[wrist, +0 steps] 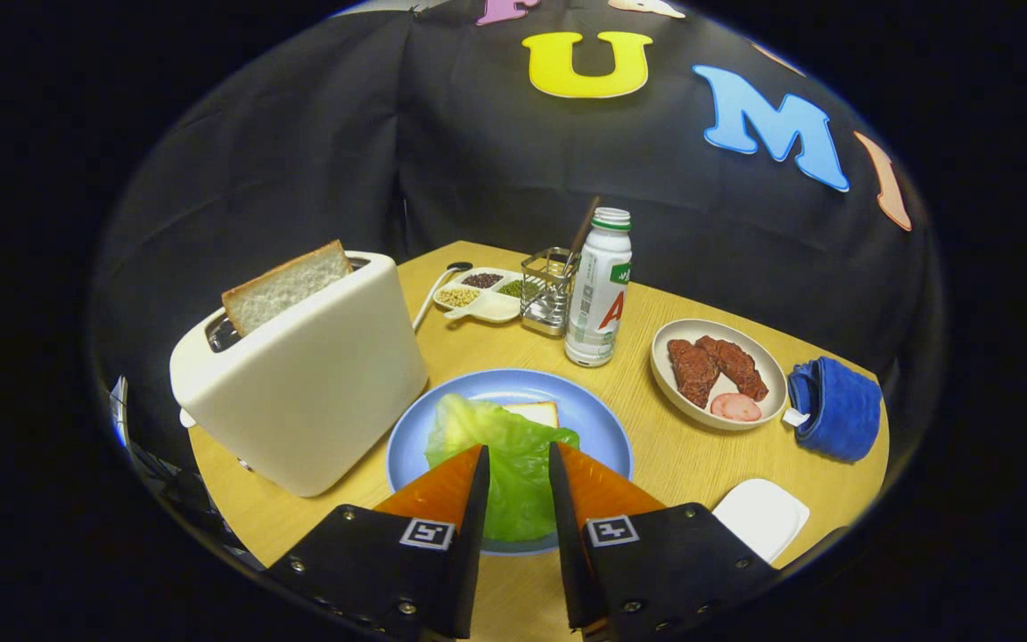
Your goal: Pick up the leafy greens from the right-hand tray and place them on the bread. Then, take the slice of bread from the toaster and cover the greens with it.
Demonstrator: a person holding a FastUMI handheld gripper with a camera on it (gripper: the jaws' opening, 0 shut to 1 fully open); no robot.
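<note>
One wooden tabletop [656, 464] carries everything here. The largest thing on it is the cream toaster [308, 392], standing left of the fingers, with a slice of bread [286, 285] sticking up tilted out of its slot. Next in size is the blue plate [598, 423], just ahead of the fingers and beside the toaster — on it lie the leafy greens [505, 450], a pale green leaf spread over most of a second slice of bread [536, 413], of which only a corner shows beyond the leaf. The jaws stand open with a moderate gap; the gripper [518, 455] holds nothing, its tips apart above the near part of the leaf, which shows between them.

To the right of the plate sits a cream oval dish [665, 388] holding two dark brown pieces of meat [714, 366] and a pink round slice [736, 407]. Further right lies a folded blue cloth [839, 406], and nearer, a small white tray [763, 517]. Beyond the plate a white bottle [598, 290] with a green cap stands upright, touching or just beside a wire caddy [549, 290]. Left of the caddy is a white divided dish [482, 296] — its compartments hold pale beans, dark beans and green beans, one of them bare — and a spoon [438, 290] lies beside it.
</note>
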